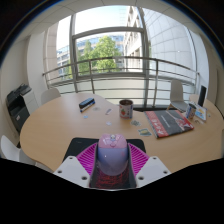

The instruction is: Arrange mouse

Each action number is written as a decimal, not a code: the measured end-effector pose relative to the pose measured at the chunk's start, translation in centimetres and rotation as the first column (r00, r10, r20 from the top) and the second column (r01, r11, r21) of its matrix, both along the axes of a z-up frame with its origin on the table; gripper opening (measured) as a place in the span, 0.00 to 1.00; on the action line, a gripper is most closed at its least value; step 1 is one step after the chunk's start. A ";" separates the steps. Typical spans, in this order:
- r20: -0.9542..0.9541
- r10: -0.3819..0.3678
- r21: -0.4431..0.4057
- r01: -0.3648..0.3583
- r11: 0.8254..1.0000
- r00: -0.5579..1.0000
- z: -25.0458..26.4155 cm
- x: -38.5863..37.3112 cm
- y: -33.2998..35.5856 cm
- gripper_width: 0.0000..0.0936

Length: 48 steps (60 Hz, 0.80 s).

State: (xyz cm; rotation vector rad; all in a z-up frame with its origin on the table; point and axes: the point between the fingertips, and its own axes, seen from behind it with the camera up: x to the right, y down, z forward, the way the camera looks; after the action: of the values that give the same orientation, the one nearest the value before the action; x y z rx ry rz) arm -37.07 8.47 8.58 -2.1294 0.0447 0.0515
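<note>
Gripping the mouse (112, 153) between both pads, our hand-held gripper (112, 170) hangs above the bench (60, 125); we judge the rounded shell could slip if pressure eases.

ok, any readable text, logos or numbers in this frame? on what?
None can be read.
Magazine: the cover shows print, too small to read.
Mug: a pattern on its side, no legible words.
Mouse, between the fingers of the gripper: no logo shows.
Dark object beyond the mouse: no label shows.
</note>
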 end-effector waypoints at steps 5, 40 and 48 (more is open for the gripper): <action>0.017 0.012 -0.072 -0.010 0.997 1.000 -3.4 -1.4 0.1 0.52; 0.080 -0.029 -0.066 0.034 0.997 0.996 2.9 -2.4 -8.1 0.91; 0.104 -0.045 -0.031 0.048 0.998 0.994 7.4 -2.6 -13.6 0.90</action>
State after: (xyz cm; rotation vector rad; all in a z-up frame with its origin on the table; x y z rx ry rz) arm -39.67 -5.11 16.01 -2.1607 0.0342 -0.0871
